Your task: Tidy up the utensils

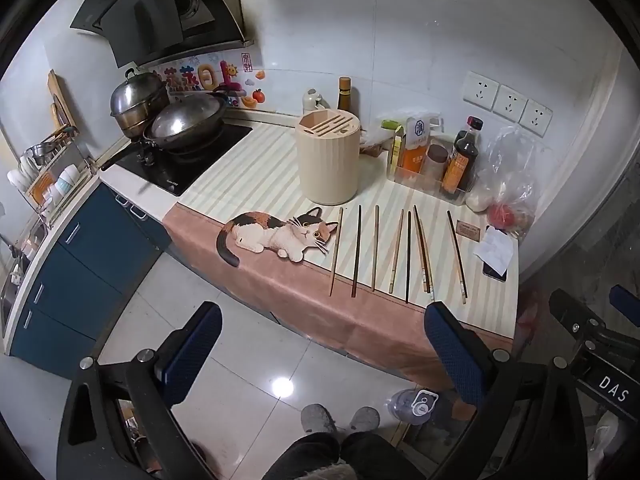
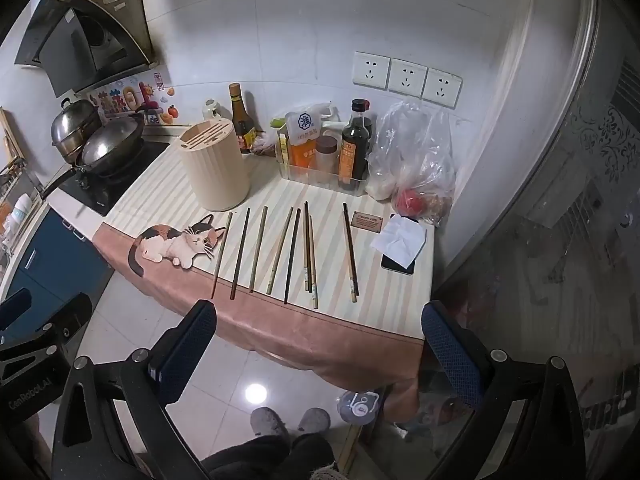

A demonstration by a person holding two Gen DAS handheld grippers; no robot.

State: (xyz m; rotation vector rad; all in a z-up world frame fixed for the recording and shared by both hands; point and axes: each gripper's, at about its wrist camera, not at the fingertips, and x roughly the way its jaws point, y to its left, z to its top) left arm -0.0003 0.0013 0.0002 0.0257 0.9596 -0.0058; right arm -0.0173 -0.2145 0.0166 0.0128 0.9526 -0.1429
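Both grippers, left gripper (image 1: 322,356) and right gripper (image 2: 320,354), fingers apart, empty, off the counter's front edge; thin chopsticks (image 2: 294,256) overhanging there could roll floorward if nudged.

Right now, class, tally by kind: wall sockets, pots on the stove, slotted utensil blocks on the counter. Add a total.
sockets: 3
pots: 2
block: 1
total: 6

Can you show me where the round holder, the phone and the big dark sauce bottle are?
round holder (image 2: 218,176): right wrist view, ribbed side.
phone (image 2: 396,266): right wrist view, dark exposed edge.
dark sauce bottle (image 2: 354,136): right wrist view, shoulder.
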